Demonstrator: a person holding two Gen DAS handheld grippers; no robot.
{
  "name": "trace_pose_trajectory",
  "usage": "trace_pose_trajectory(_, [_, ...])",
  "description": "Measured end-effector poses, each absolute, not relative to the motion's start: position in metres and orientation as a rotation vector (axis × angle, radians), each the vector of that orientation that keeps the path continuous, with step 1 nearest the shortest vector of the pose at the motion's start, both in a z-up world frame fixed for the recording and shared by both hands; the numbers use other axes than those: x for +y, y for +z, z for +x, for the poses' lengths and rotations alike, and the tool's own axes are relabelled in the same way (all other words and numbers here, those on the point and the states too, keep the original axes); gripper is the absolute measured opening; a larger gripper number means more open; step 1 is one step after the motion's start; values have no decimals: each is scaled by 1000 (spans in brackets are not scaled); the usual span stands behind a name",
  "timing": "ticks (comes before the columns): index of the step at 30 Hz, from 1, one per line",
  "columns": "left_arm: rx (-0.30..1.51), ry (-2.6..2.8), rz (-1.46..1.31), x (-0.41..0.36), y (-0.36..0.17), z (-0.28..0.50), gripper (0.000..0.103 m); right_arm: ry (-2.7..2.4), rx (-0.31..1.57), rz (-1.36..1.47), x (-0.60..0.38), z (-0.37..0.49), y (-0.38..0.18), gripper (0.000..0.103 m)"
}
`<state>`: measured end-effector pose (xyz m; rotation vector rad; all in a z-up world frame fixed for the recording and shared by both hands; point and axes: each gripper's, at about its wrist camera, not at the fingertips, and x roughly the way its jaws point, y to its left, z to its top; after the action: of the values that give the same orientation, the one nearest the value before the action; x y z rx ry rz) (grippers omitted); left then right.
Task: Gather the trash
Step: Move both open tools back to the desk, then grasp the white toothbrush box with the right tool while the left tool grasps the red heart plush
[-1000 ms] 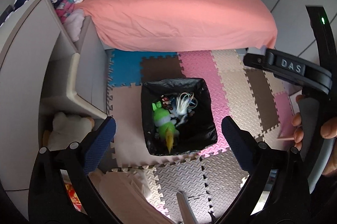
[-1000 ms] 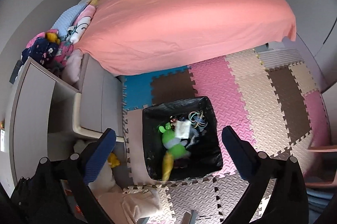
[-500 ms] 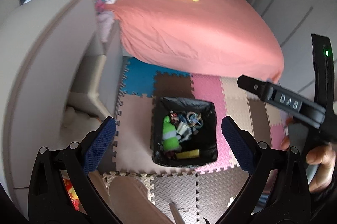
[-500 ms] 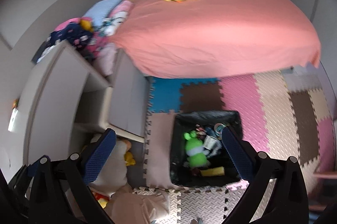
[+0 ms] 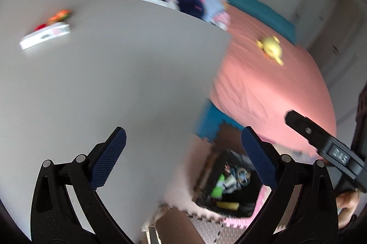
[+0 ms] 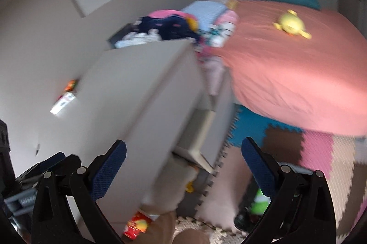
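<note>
- The black bin (image 5: 231,186) sits on the foam floor mat (image 6: 321,152) near the bed (image 5: 275,88). It already holds a green toy and other bits.
- On the flat grey surface (image 5: 114,72) lie a white box (image 5: 44,36) and something orange, maybe trash left to collect.
- The left claw (image 5: 181,157) and the right claw (image 6: 182,159) are wide open and hold nothing.

Left gripper (image 5: 183,147) jaws wide apart, empty — black trash bin (image 5: 231,186) below right, blurred.
</note>
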<state>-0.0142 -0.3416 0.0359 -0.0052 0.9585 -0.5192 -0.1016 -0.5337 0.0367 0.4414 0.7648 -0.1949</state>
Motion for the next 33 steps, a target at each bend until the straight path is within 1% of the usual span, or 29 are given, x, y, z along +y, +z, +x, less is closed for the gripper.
trace_pose_trajectory(3, [949, -436, -50, -306, 43, 12, 97, -128, 777, 358, -504, -68, 48, 97])
trace_pose_trajectory(5, [950, -385, -77, -283, 47, 29, 97, -84, 796, 295, -479, -41, 54, 88])
trace_pose_trajectory(6, [953, -352, -95, -268, 48, 40, 97, -63, 804, 271, -469, -29, 55, 85])
trace_pose_trajectory(7, [954, -322, -112, -255, 49, 48, 97, -34, 817, 243, -453, -11, 56, 77])
trace_pose_trajectory(9, [953, -262, -147, -227, 49, 64, 97, 11, 835, 211, -429, 11, 56, 71])
trace_pose_trajectory(10, [953, -238, -159, -213, 50, 71, 97, 33, 843, 189, -415, 24, 56, 69])
trace_pose_trajectory(14, [952, -126, -195, -162, 46, 98, 97, 142, 866, 115, -353, 79, 55, 65])
trace_pose_trajectory(23, [1001, 46, -300, -74, 19, 151, 97, 332, 882, -35, -246, 175, 51, 62])
trace_pose_trajectory(33, [1035, 65, -306, -42, 4, 176, 97, 437, 874, -248, -170, 246, 40, 62])
